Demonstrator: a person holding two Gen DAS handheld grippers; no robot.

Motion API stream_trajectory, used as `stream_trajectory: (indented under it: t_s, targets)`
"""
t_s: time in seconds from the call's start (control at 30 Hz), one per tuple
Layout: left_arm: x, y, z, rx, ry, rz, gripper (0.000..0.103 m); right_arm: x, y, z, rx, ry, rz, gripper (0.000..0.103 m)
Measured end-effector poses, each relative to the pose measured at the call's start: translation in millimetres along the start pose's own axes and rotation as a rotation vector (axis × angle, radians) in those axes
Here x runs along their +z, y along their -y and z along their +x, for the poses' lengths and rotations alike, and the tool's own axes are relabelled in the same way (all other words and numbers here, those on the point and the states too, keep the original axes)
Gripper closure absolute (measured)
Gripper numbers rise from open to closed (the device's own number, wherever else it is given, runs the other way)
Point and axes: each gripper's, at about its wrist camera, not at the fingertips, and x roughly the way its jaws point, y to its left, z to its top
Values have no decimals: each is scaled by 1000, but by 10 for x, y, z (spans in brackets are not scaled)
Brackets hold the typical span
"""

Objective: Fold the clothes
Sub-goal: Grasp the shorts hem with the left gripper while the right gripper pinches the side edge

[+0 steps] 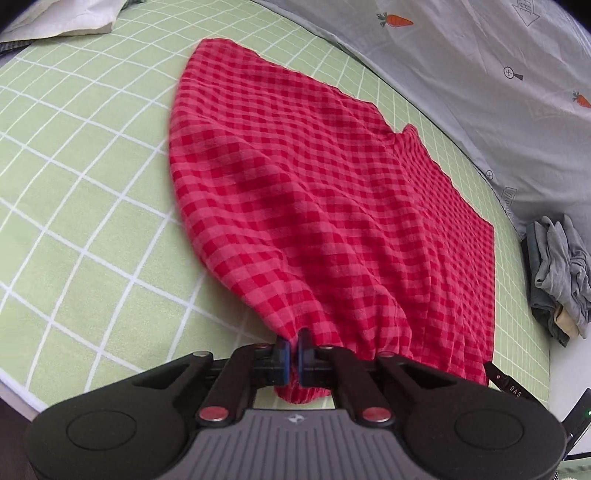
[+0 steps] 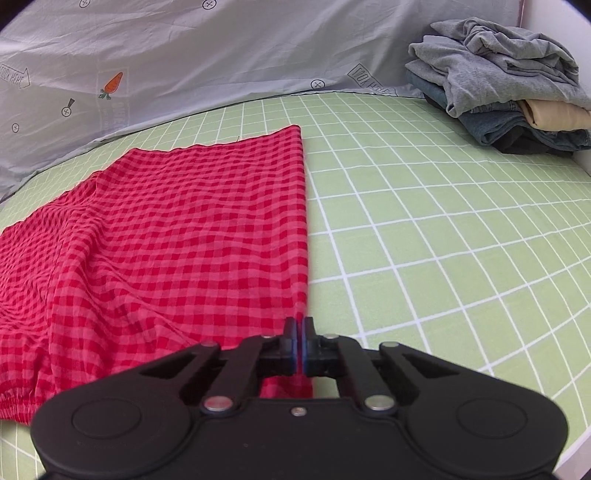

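Observation:
A red and pink checked garment [image 1: 314,192] lies spread on a green bed sheet with a white grid [image 1: 85,206]. In the left wrist view my left gripper [image 1: 293,345] is shut on the garment's near gathered edge, and cloth bunches between and below the blue pads. In the right wrist view the same checked garment [image 2: 177,236] lies to the left, its straight side edge running away from me. My right gripper [image 2: 299,328] is shut on the near corner of that edge, a thin strip of cloth pinched between the pads.
A pile of folded grey, denim and beige clothes [image 2: 513,85] sits at the far right corner of the bed. A pale grey quilt with carrot prints [image 2: 184,62] lies along the far side. A white pillow [image 1: 62,18] is at the far left.

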Motion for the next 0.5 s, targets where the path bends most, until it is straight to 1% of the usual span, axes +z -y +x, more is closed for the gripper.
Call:
stream_trajectory:
  t_s: [0.13, 0.17, 0.2, 0.27, 0.3, 0.33, 0.4, 0.47, 0.5]
  targets:
    - [-37, -277, -83, 30, -2, -122, 98, -79, -40, -82, -9, 8, -29, 99]
    - [-45, -329, -81, 35, -8, -146, 96, -86, -50, -96, -10, 7, -32, 99]
    - [-51, -344, -87, 39, -9, -149, 94, -92, -60, -110, -11, 5, -33, 94]
    - [-57, -341, -104, 46, -5, -135, 94, -105, -65, -136, 1, 0, -24, 78]
    - [-58, -306, -105, 54, -2, -117, 94, -112, -65, -147, 9, -2, -19, 62]
    - [-58, -285, -104, 62, -2, -102, 94, -121, -66, -158, 16, -3, -15, 59]
    - [-59, -269, -82, 71, -5, -92, 94, -149, -82, -170, 25, -2, -23, 57]
    - [-57, -284, -72, 67, -10, -98, 93, -166, -117, -163, 20, -6, -52, 47]
    - [-55, -298, -73, 60, -10, -104, 91, -175, -143, -149, 7, -17, -65, 32]
